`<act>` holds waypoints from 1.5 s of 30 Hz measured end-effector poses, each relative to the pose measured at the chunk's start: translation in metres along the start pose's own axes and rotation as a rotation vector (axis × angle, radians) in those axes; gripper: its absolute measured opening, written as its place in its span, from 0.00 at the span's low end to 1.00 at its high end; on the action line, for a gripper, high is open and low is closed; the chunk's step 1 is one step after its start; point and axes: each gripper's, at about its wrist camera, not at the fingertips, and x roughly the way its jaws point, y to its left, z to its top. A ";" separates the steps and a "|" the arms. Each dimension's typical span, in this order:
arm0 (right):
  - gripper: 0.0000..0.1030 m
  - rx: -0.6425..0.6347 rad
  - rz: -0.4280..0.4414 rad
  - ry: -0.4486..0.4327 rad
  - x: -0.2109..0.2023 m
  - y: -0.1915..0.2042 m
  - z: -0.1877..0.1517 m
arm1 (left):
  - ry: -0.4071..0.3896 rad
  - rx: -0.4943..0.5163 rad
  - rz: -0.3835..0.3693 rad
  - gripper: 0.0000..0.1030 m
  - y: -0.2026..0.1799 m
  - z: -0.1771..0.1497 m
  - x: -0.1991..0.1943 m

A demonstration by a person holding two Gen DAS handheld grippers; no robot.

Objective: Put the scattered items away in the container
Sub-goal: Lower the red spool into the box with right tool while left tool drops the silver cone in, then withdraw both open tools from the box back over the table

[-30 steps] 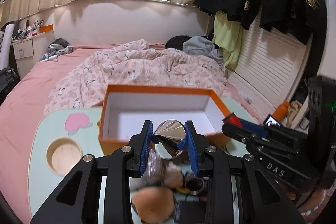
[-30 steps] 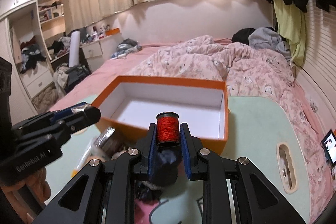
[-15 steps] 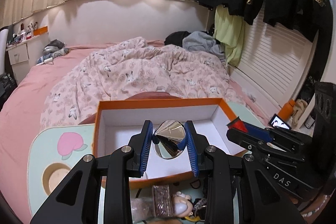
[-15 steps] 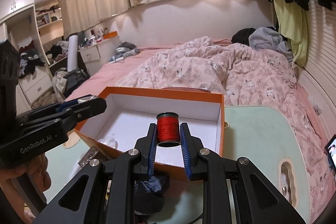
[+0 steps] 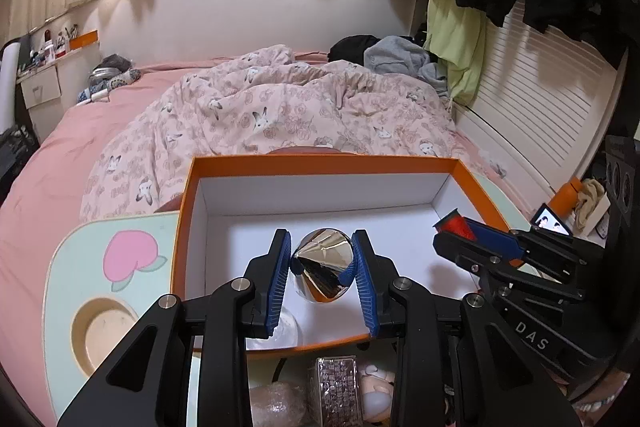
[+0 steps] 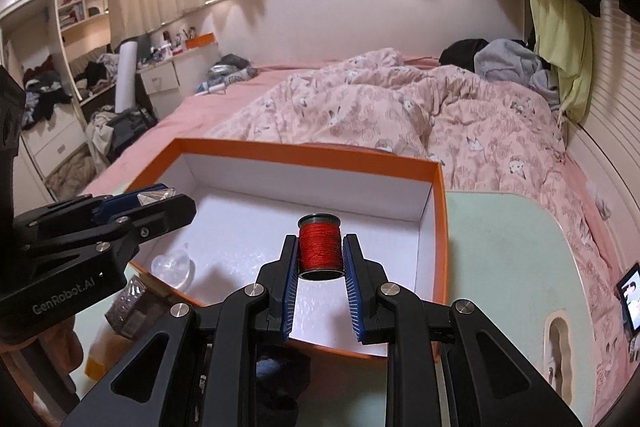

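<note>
My left gripper point(image 5: 322, 263) is clamped on a shiny silver cone point(image 5: 323, 259), hanging above the orange box point(image 5: 320, 160) near its front-left part, a clear heart piece point(image 6: 173, 264) already inside below. My right gripper point(image 6: 320, 253) pinches the red thread spool point(image 6: 319, 247) upright over the box floor, right side. Step: dropping 2 items in. Next I judge both need lowering a bit, then jaws spread. Loose bits point(image 5: 338, 385) wait on the table point(image 5: 80, 267).

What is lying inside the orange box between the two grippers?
In the right wrist view, only the bare white floor of the orange box separates left gripper and right gripper.
</note>
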 end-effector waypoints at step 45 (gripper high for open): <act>0.70 -0.128 0.062 0.052 -0.096 0.013 -0.081 | 0.001 -0.024 -0.064 0.79 0.018 -0.120 -0.115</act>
